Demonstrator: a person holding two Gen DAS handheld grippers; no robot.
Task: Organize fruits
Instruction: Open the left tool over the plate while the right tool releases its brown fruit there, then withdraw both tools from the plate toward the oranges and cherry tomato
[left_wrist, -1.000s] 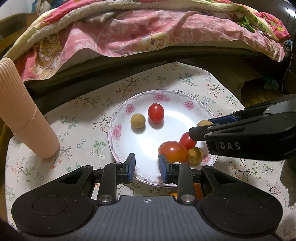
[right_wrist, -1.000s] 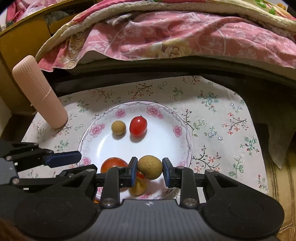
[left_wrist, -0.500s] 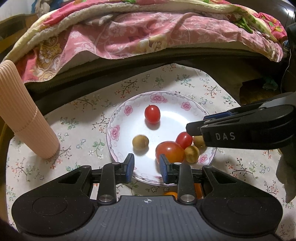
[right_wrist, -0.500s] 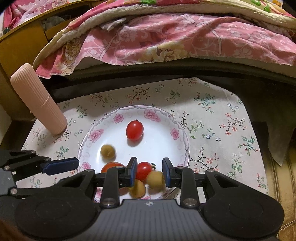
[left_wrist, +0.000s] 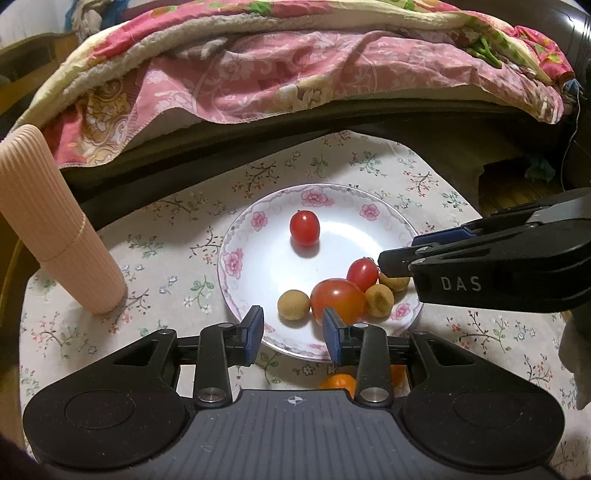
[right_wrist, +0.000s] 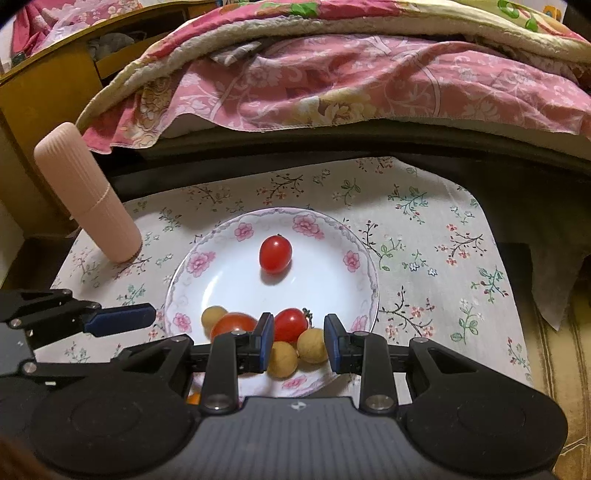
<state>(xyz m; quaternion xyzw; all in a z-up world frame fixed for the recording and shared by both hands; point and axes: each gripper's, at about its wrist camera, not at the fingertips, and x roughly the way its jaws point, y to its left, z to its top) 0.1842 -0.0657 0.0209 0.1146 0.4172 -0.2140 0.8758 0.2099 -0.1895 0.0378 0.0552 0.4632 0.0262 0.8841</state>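
Note:
A white plate with a pink flower rim (left_wrist: 236, 236) (right_wrist: 207, 254) sits on the floral cloth. On it lie a cherry tomato (left_wrist: 304, 228) (right_wrist: 275, 254) towards the far side, a second cherry tomato (left_wrist: 362, 274) (right_wrist: 291, 325), a large tomato (left_wrist: 338, 300) (right_wrist: 232, 325) and three brown longans (left_wrist: 293, 304) (left_wrist: 379, 300) (right_wrist: 312, 345) bunched at the near side. My left gripper (left_wrist: 293, 330) is open over the near rim. Just above the fruit cluster my right gripper (right_wrist: 299, 347) hangs open, holding nothing.
A pink ribbed cylinder (left_wrist: 55, 229) (right_wrist: 88, 195) stands at the cloth's left edge. An orange fruit (left_wrist: 338, 380) lies on the cloth under my left gripper. A pink quilt (left_wrist: 295, 74) hangs over the dark ledge behind the table.
The longan my right gripper held a second ago now lies on the plate. Another longan rolled from the far side to the near cluster. The right gripper drew back a little.

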